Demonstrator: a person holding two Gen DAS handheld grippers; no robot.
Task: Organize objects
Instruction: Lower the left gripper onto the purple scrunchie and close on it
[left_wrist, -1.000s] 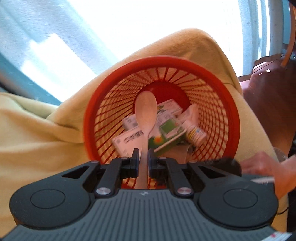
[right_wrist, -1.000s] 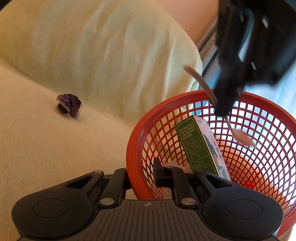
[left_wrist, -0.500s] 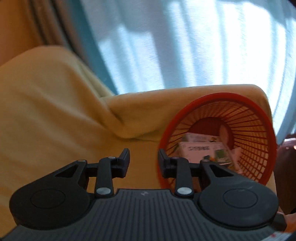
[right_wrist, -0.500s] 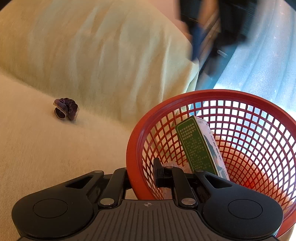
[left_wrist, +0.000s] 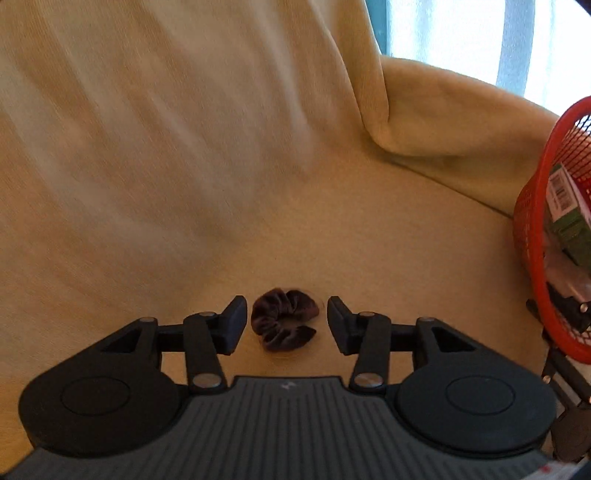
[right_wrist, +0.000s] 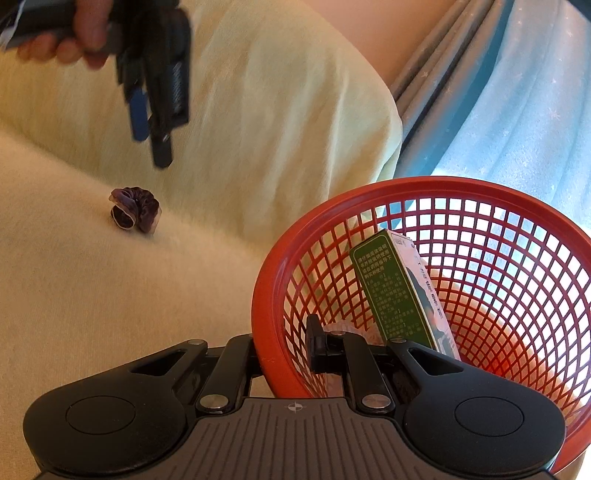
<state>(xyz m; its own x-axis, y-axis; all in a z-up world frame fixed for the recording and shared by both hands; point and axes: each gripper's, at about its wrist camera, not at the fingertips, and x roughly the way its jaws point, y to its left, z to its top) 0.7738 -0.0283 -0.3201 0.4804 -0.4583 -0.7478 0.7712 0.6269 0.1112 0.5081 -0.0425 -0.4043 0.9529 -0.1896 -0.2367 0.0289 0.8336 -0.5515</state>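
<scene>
A dark purple scrunchie (left_wrist: 284, 319) (right_wrist: 136, 208) lies on the pale yellow sofa seat (left_wrist: 332, 236). My left gripper (left_wrist: 286, 317) hovers over it with its jaws opening; the scrunchie shows between the fingers, and the pads do not touch it. In the right wrist view a hand (right_wrist: 74, 40) holds the left gripper (right_wrist: 157, 147) above and behind the scrunchie. My right gripper (right_wrist: 284, 350) is shut on the near rim of the red mesh basket (right_wrist: 369, 192) (left_wrist: 535, 258), one finger outside and one inside. A green box (right_wrist: 399, 291) (left_wrist: 565, 206) stands in the basket.
The sofa's back cushion (right_wrist: 277, 92) rises behind the seat, and its armrest (left_wrist: 461, 122) curves round beside the basket. A pale blue curtain (right_wrist: 498, 110) hangs behind, with a bright window beyond. The basket sits at the seat's right end.
The left gripper let go of a wooden spoon over the basket, swung left across the sofa, came down over the scrunchie and opened its jaws. The right gripper and the basket have not moved.
</scene>
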